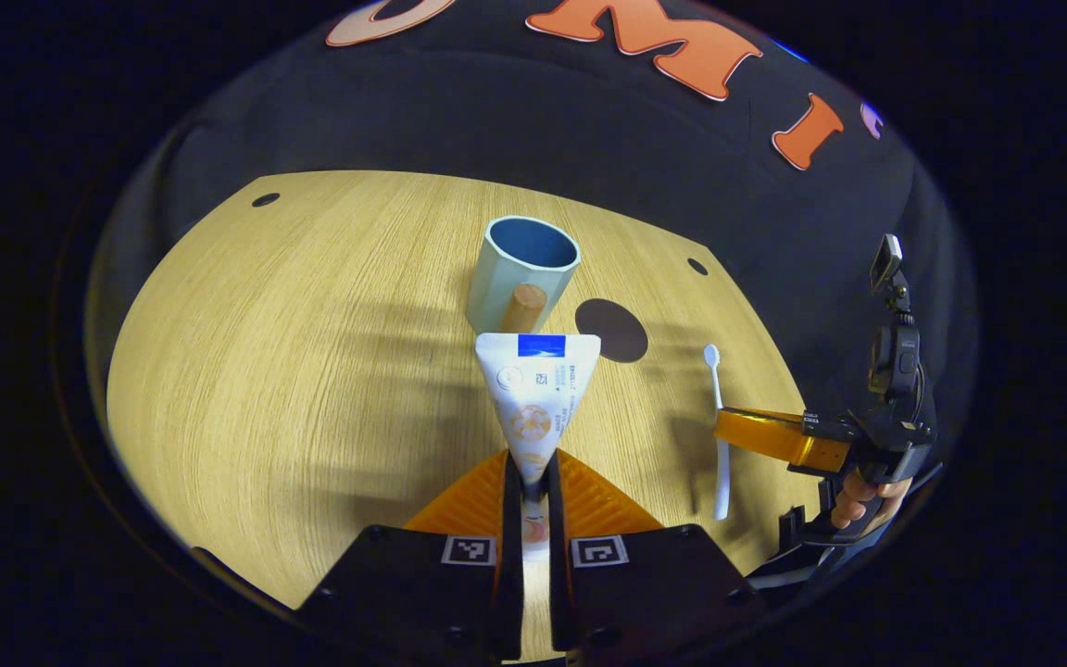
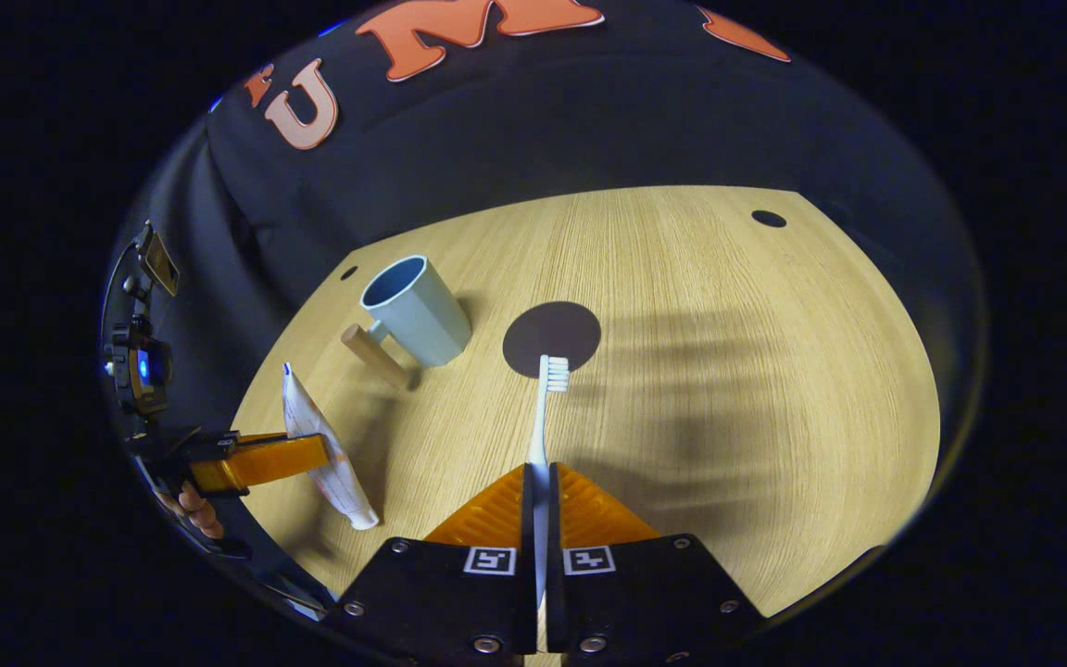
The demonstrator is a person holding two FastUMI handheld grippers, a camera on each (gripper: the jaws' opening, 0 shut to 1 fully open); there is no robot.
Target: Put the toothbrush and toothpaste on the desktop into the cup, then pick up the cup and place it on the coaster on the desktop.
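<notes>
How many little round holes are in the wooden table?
2 in each view: in the left gripper view, one hole at the desktop's far left and one far right. More may be hidden.

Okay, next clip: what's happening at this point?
A person is working with two handheld grippers over a wooden desktop. The left gripper is shut on the toothpaste tube, held with its flat crimped end pointing toward the cup. The right gripper is shut on the toothbrush, bristle end forward. The cup stands open and looks empty, its wooden handle toward the left gripper. The round dark coaster beside it is bare. Nothing is in the cup yet.
</notes>
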